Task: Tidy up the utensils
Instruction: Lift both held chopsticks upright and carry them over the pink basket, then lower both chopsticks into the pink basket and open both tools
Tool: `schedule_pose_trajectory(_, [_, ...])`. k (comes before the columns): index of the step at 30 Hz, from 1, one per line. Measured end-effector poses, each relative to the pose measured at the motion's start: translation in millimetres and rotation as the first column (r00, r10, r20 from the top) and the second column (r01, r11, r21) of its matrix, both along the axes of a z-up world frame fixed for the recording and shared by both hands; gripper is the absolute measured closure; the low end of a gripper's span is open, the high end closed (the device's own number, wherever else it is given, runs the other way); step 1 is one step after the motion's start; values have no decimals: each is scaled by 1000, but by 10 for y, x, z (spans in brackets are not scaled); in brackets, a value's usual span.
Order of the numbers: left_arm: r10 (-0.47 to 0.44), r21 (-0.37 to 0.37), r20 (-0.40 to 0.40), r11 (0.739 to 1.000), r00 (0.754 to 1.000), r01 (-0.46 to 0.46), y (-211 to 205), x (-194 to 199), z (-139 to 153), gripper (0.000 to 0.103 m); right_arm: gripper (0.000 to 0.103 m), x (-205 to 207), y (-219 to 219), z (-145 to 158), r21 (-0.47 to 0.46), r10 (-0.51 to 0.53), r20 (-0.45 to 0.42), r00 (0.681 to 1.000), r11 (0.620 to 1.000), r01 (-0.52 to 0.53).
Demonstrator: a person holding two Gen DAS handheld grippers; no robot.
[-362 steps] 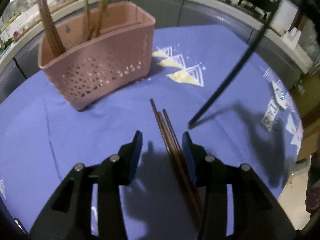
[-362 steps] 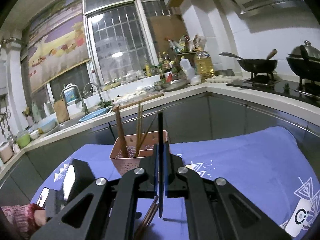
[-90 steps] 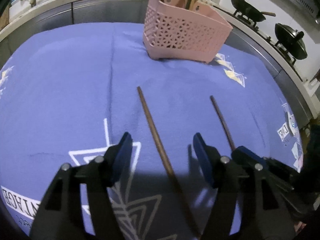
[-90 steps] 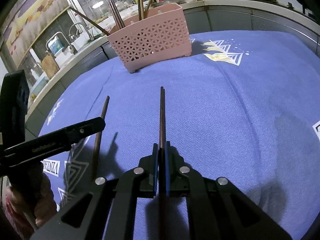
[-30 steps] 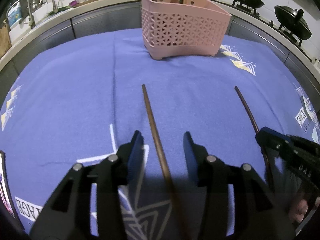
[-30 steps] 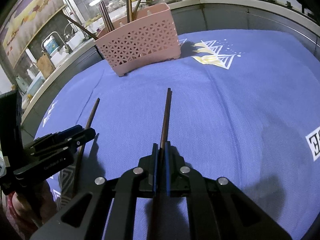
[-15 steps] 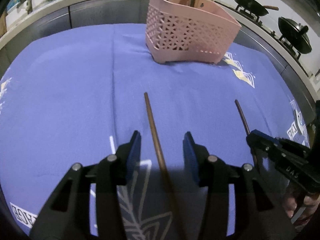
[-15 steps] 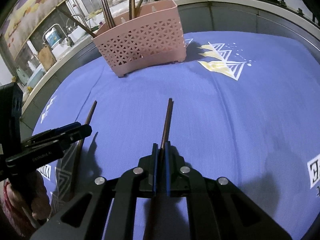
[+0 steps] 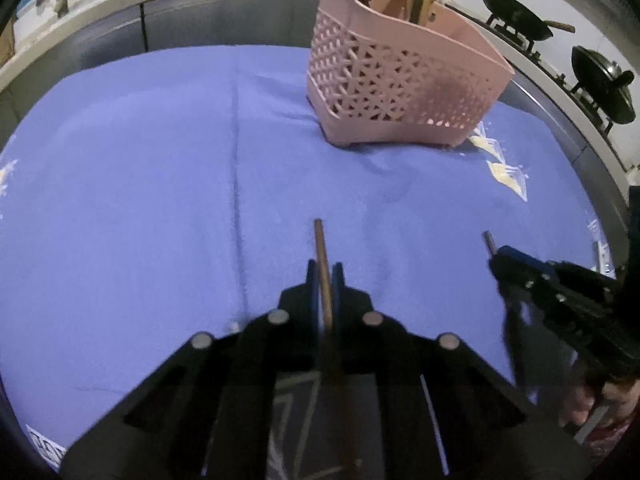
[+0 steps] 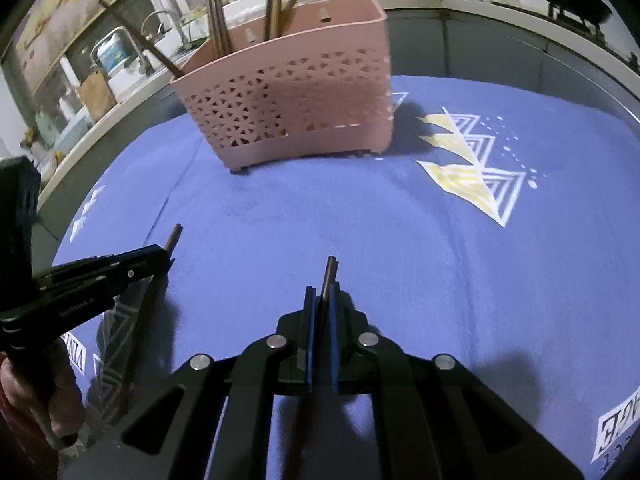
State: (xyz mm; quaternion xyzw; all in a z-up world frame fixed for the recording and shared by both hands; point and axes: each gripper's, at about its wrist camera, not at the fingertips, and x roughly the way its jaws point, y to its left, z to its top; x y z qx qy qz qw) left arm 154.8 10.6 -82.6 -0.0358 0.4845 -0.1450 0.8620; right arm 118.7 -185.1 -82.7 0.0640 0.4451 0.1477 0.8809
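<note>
A pink perforated utensil basket [image 9: 400,80] stands on the blue cloth and holds several upright chopsticks; it also shows in the right wrist view [image 10: 292,104]. My left gripper [image 9: 325,280] is shut on a brown chopstick [image 9: 320,248] that points toward the basket. My right gripper [image 10: 322,300] is shut on another brown chopstick [image 10: 330,272], its tip just past the fingers. Each gripper shows in the other's view, the right one [image 9: 504,264] at the right edge, the left one [image 10: 160,256] at the left edge.
The blue cloth [image 9: 140,180] with white and yellow triangle prints [image 10: 464,160] covers the round table. A steel counter with woks [image 9: 520,24] on a stove curves behind. A sink and bottles [image 10: 120,52] stand along the counter.
My left gripper has closed on the chopstick that lay between its open fingers. Both grippers have moved closer to the pink basket, chopsticks in hand.
</note>
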Motion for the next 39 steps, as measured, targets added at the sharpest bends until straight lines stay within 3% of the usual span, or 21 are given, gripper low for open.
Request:
schedule_pose_trajectory(7, [-33, -124, 113, 991, 993, 47, 117, -258, 441, 99, 98, -238, 23, 448, 96, 39, 146, 988, 994, -53])
schedule_pose_trajectory(16, [-43, -194, 322, 975, 946, 110, 262, -629, 1279, 99, 98, -565, 70, 1141, 170, 39, 376, 926, 979, -110])
schedule_pose_trajectory(28, [-47, -160, 462, 978, 886, 135, 121, -564, 1939, 99, 98, -463, 74, 1641, 172, -5, 502, 865, 981, -95])
schedule_pose_trajectory(39, [7, -126, 590, 988, 808, 84, -39, 130, 2889, 99, 99, 284, 64, 2517, 163, -61, 614, 787, 985, -51])
